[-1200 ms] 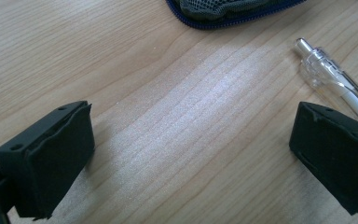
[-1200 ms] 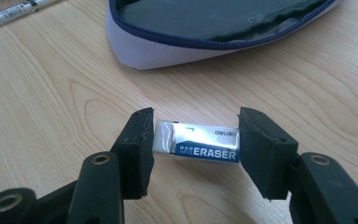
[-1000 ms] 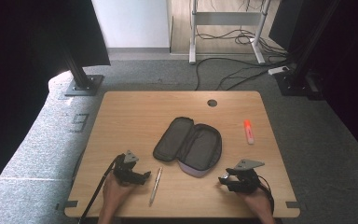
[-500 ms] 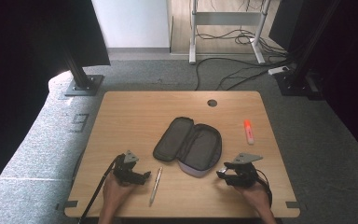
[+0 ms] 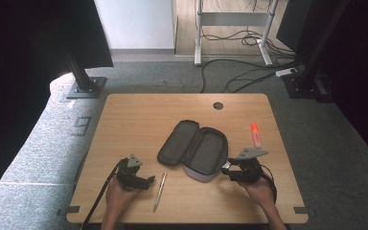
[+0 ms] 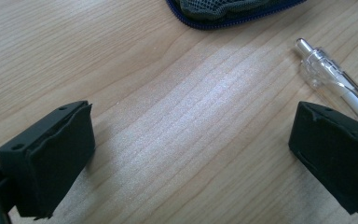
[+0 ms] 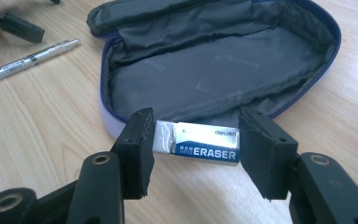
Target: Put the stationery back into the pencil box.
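Right gripper (image 7: 193, 140) clamped on eraser (image 7: 198, 144) lengthwise at open pencil case (image 7: 223, 70) rim, left gripper (image 6: 191, 154) jaws apart over bare table (image 6: 168, 116), pen (image 6: 335, 79) beside.

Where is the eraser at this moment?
In the right gripper view, the eraser is clamped between the jaws of the right gripper, just in front of the near edge of the open pencil case.

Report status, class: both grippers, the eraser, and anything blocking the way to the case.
Right gripper shut on eraser, at rim of open case. Left gripper open over bare table, pen beside it. Path into case clear.
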{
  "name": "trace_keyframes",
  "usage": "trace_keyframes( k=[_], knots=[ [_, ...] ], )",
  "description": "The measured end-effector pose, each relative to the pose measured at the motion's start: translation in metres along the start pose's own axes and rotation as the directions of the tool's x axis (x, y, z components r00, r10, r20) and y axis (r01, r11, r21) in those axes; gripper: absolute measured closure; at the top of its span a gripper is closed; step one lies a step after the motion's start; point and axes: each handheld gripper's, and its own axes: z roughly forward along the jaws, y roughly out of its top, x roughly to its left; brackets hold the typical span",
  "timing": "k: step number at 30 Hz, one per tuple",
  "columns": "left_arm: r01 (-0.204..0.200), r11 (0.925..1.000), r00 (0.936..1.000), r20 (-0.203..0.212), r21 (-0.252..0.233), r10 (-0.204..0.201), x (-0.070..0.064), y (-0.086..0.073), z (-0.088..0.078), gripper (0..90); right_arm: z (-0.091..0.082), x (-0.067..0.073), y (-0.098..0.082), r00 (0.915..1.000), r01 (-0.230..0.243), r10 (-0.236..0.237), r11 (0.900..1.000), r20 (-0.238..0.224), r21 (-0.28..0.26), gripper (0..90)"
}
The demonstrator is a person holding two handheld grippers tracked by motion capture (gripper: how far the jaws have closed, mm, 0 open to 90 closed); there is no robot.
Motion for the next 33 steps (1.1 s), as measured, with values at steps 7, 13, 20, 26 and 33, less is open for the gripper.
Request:
trace_keyframes(
  k=[7,13,20,26,33],
  knots=[
    [0.000,1.0000,1.0000,0.000,0.000,0.000,0.000,0.000,0.000,0.0,0.008,-0.002,0.010,0.9999,0.008,-0.008,1.000,0.008,0.002,46.4],
    [0.000,1.0000,1.0000,0.000,0.000,0.000,0.000,0.000,0.000,0.0,0.016,-0.006,0.017,0.9998,0.013,-0.013,1.000,0.013,0.003,46.4],
    [0.000,1.0000,1.0000,0.000,0.000,0.000,0.000,0.000,0.000,0.0,0.027,-0.009,0.026,0.9996,0.022,-0.022,1.000,0.018,0.006,46.4],
    [0.000,1.0000,1.0000,0.000,0.000,0.000,0.000,0.000,0.000,0.0,0.038,-0.010,0.033,0.9994,0.030,-0.030,1.000,0.019,0.009,46.5],
    [0.000,1.0000,1.0000,-0.001,0.000,0.000,0.000,0.000,0.000,0.0,0.050,-0.012,0.038,0.9993,0.032,-0.032,0.999,0.020,0.014,46.5]
  ],
)
